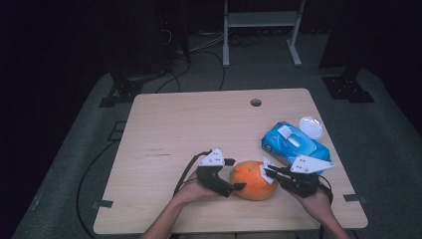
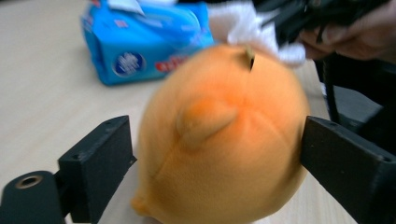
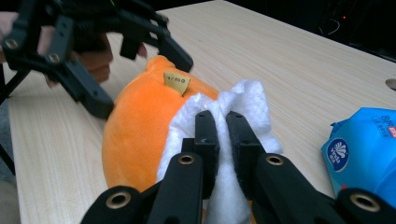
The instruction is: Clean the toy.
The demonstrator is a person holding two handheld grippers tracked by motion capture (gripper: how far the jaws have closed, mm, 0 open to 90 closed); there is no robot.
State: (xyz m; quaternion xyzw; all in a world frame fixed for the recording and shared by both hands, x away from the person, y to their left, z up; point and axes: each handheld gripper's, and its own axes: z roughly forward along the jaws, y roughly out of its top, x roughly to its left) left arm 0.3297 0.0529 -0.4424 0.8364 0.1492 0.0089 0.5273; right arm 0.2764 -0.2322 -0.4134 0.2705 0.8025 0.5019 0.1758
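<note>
An orange plush toy (image 1: pixel 251 183) (image 2: pixel 219 140) (image 3: pixel 135 126) lies on the wooden table (image 1: pixel 199 129) near the front edge. My left gripper (image 1: pixel 236 174) (image 2: pixel 219 135) has one jaw on each side of the toy's left end, and both press against it. My right gripper (image 1: pixel 269 172) (image 3: pixel 219 119) is shut on a white tissue (image 1: pixel 265 175) (image 3: pixel 247 98) (image 2: pixel 233 23), which rests on the toy's right side, next to a small yellow tag (image 3: pixel 176 83). The left gripper (image 3: pixel 144 86) also appears across the toy in the right gripper view.
A blue pack of wipes (image 1: pixel 293 144) (image 2: pixel 140 42) (image 3: pixel 364 149) lies just behind the right gripper. A round clear lid (image 1: pixel 311 127) sits beside it. There is a cable hole (image 1: pixel 256 102) in the table's far side. A frame and cables stand on the floor beyond.
</note>
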